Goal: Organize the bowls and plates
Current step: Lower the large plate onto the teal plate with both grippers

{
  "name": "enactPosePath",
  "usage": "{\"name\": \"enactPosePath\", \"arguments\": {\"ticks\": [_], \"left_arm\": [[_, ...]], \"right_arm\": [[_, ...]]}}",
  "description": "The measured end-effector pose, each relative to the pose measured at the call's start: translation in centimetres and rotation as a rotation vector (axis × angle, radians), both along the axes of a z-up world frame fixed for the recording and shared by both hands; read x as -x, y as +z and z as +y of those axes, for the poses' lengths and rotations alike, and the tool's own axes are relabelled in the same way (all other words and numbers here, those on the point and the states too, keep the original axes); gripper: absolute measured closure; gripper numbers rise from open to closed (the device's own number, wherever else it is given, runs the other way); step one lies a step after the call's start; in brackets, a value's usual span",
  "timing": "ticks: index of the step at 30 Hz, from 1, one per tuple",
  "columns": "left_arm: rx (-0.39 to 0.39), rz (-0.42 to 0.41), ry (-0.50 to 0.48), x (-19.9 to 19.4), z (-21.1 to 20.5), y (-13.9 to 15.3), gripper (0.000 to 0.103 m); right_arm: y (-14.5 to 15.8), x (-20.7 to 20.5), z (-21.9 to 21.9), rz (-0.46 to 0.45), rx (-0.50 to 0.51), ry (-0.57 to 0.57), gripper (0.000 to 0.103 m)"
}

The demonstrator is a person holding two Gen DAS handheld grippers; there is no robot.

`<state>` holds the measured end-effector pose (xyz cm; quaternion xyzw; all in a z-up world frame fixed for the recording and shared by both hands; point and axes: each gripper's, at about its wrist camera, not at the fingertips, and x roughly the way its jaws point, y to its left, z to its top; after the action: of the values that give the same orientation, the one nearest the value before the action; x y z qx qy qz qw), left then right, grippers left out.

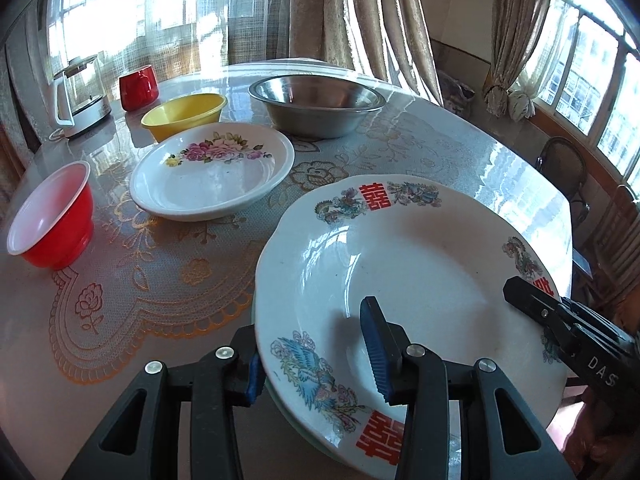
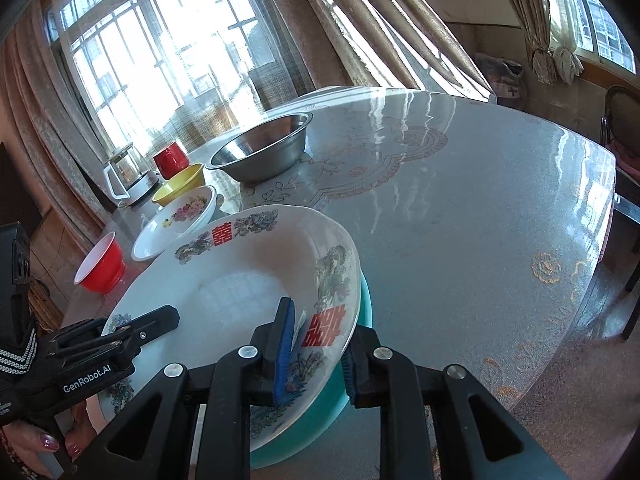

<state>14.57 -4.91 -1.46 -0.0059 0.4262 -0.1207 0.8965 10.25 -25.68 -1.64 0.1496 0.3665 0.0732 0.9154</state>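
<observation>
A large white plate with red characters and phoenix prints [image 1: 420, 264] rests on a teal plate [image 2: 340, 396] at the table's near edge. My left gripper [image 1: 316, 354] straddles its near-left rim, jaws apart, one finger inside, one outside. My right gripper [image 2: 318, 354] straddles the plate's right rim [image 2: 344, 280] the same way; whether either pinches the rim I cannot tell. A white floral plate [image 1: 212, 176], a yellow bowl [image 1: 184, 114], a red bowl [image 1: 52, 220] and a steel bowl [image 1: 316, 106] stand farther back.
A red mug [image 1: 138, 86] and a glass kettle [image 1: 82, 96] stand at the far left of the round, lace-covered table [image 1: 140, 292]. Curtains and windows lie behind. Chairs [image 1: 564, 168] stand to the right of the table.
</observation>
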Motion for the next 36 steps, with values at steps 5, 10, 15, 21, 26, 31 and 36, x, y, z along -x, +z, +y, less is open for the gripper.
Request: {"name": "enactPosePath", "arguments": {"ticks": [5, 10, 15, 21, 26, 31, 36], "left_arm": [[-0.022, -0.015, -0.026, 0.7, 0.2, -0.2, 0.066], [-0.067, -0.119, 0.001, 2.2, 0.7, 0.9, 0.068], [-0.078, -0.137, -0.022, 2.4, 0.7, 0.8, 0.074], [-0.09, -0.151, -0.001, 1.9, 0.5, 0.8, 0.077], [-0.067, -0.154, 0.003, 1.5, 1.0, 0.8, 0.077], [-0.02, -0.142, 0.005, 1.7, 1.6, 0.7, 0.076], [-0.002, -0.129, 0.036, 2.0, 2.3, 1.2, 0.073]], "right_arm": [[-0.4, 1.0, -0.5, 0.005, -0.025, 0.001, 0.08], [0.2, 2.3, -1.2, -0.005, -0.032, -0.029, 0.077], [1.1, 3.6, -1.2, -0.037, -0.002, -0.016, 0.078], [1.1, 3.5, -0.5, -0.047, 0.076, -0.048, 0.088], [1.0, 2.8, -0.3, -0.049, 0.077, -0.054, 0.088], [0.8, 3.0, -0.4, -0.043, 0.056, -0.057, 0.085], [1.0, 3.5, 0.0, -0.048, 0.058, -0.061, 0.079]]}}
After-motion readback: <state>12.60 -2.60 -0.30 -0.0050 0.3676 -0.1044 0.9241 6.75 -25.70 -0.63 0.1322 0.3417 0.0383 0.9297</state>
